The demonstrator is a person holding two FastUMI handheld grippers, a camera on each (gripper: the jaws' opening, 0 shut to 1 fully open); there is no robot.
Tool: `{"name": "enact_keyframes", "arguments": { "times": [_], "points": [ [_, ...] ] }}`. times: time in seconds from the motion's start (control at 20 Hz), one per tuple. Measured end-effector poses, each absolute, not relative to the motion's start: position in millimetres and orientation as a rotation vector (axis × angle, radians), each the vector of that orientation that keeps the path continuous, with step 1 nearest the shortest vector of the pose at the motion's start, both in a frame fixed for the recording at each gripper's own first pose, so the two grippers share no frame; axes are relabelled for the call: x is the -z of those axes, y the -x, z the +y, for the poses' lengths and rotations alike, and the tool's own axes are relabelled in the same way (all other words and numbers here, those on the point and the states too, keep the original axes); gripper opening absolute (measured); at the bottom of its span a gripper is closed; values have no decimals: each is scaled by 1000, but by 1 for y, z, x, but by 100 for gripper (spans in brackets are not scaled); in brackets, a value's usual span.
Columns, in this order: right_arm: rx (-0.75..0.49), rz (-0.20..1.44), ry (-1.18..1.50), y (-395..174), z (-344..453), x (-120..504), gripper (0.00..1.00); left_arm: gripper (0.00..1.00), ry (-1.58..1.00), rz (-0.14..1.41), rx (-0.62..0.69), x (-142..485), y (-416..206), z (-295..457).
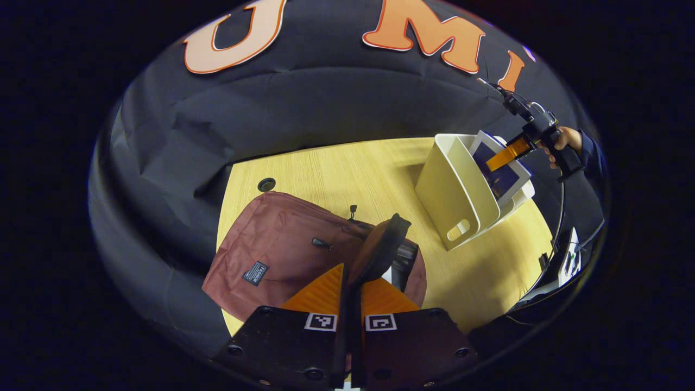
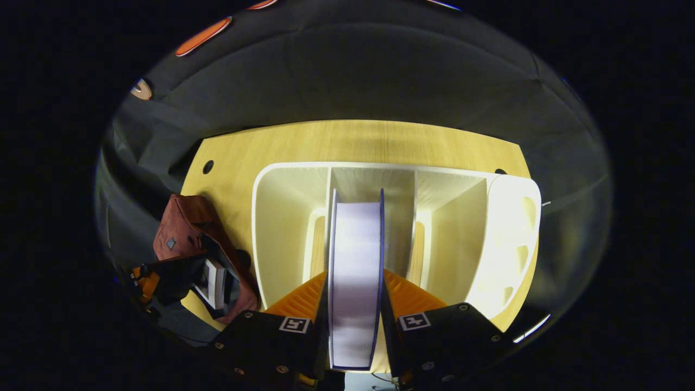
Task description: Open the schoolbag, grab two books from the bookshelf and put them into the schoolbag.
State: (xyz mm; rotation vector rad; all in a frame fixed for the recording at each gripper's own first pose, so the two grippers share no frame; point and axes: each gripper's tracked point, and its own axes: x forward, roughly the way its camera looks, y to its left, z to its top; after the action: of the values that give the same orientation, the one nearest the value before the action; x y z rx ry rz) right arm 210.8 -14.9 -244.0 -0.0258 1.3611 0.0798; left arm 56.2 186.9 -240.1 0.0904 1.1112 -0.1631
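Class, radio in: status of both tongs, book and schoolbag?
Left tongs shut on schoolbag flap. Right tongs shut on book in bookshelf. One book bagged.

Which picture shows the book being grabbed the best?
The right gripper view: the book stands edge-on between the right gripper jaws, pages plain. The left gripper view shows its cover, small and far, in the bookshelf.

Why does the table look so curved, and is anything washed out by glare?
Right gripper view: the fisheye lens bows the table edge, and the bookshelf end wall glares pale. Left gripper view: even light, and the bookshelf leans from distortion.
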Motion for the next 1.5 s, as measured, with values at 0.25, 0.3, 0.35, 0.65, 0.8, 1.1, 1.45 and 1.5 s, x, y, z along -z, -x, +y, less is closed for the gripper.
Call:
{"name": "enact_keyframes", "arguments": {
  "times": [0.25, 0.3, 0.35, 0.65, 0.8, 1.1, 1.45, 1.5],
  "points": [
    [-31, 1352, 8, -205, -24, 229, 46, 5, -109, 1103, 189, 237, -57, 189],
    [-23, 1338, 11, -206, -25, 222, 36, 5, -107, 1101, 193, 237, -56, 190],
    [-20, 1323, 10, -205, -25, 211, 36, 5, -103, 1097, 198, 237, -56, 190],
    [-4, 1247, 7, -183, -24, 150, 36, 5, -168, 1072, 242, 234, -54, 194],
    [-11, 1215, 7, -167, -19, 116, 36, 5, -208, 1061, 286, 234, -52, 192],
    [37, 1150, -23, -124, -13, 68, 36, 5, -236, 1040, 352, 238, -52, 193],
    [38, 1116, -155, -74, 29, 63, 35, 5, -244, 1031, 412, 238, -54, 193],
    [36, 1108, -193, -67, 38, 66, 35, 5, -247, 1029, 423, 238, -54, 193]
  ]
}}
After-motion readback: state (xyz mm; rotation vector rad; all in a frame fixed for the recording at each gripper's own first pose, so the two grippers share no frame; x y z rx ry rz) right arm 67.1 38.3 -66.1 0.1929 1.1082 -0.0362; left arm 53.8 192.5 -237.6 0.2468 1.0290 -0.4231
